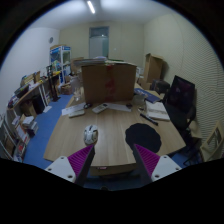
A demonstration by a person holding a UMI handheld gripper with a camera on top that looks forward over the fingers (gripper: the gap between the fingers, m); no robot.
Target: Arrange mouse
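Office clutter rings a round light-wood table [120, 135], and that tabletop is where the action sits. Small pale grey-white computer mouse [90, 134] rests on it, just ahead of the left finger and well off the gripper's centre line. Its long axis seems to run roughly away from the camera, tilted a touch; which end is the nose I cannot tell at this range. Two-finger gripper [113, 160] hovers above the near edge, fingers spread wide with the magenta pads [148, 160] showing and nothing between them. My read: this is the approach, grasp not yet made. To do it well, slide left until the mouse sits between the fingers, drop low, and close across its narrow sides, not end to end. Beyond it, white papers [100, 108] lie mid-table, a big brown cardboard box [108, 82] stands at the far side, and a black office chair [182, 98] waits off to the right.
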